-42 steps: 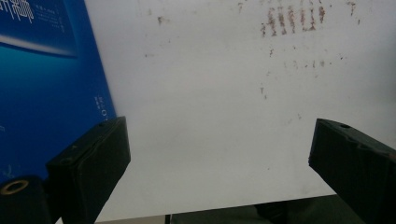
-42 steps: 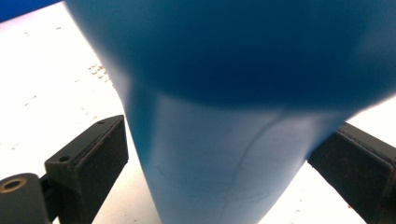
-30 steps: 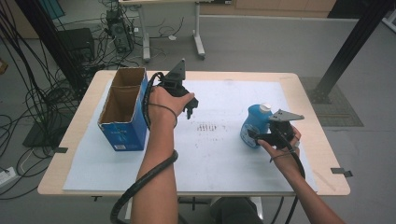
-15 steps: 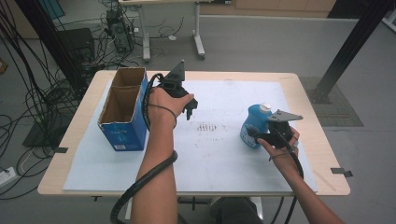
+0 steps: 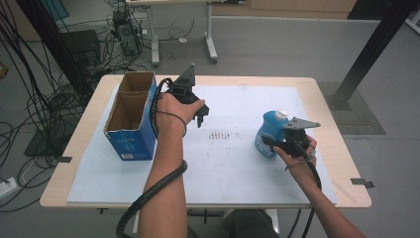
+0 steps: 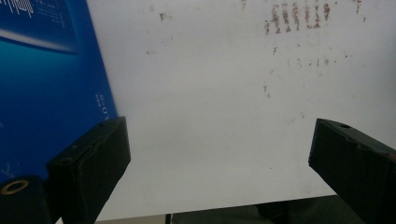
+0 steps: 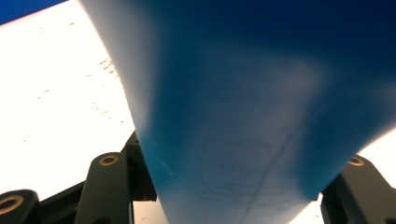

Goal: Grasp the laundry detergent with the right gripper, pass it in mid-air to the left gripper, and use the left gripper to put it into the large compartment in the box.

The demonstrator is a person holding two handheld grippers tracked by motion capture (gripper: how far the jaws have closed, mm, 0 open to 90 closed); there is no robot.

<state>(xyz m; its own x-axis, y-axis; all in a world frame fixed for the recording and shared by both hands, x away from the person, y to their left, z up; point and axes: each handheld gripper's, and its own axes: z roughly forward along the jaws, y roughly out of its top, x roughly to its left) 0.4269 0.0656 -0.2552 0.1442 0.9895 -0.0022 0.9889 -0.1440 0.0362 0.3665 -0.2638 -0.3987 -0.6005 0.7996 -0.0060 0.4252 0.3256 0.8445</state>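
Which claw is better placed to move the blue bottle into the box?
Right. The right claw already has the blue bottle between its jaws. The left claw is open with nothing between its jaws, hovering beside the open blue cardboard box, far from the bottle.

Box left, bottle right on the bench

The box (image 5: 130, 116) stands at the bench's (image 5: 341, 163) left; the bottle (image 5: 270, 133) stands well apart at its right, on the sheet (image 5: 233, 163).

**Surfaces as I see them**

My blue bottle (image 5: 268, 133) looks like smooth, slightly glossy plastic with a white cap. Left of it, the box (image 5: 130, 115) is printed glossy cardboard, raw brown inside. The white sheet (image 5: 237, 163) reads matt and smudged; the table (image 5: 346, 193) edge is pale wood. My jaws are matt black.
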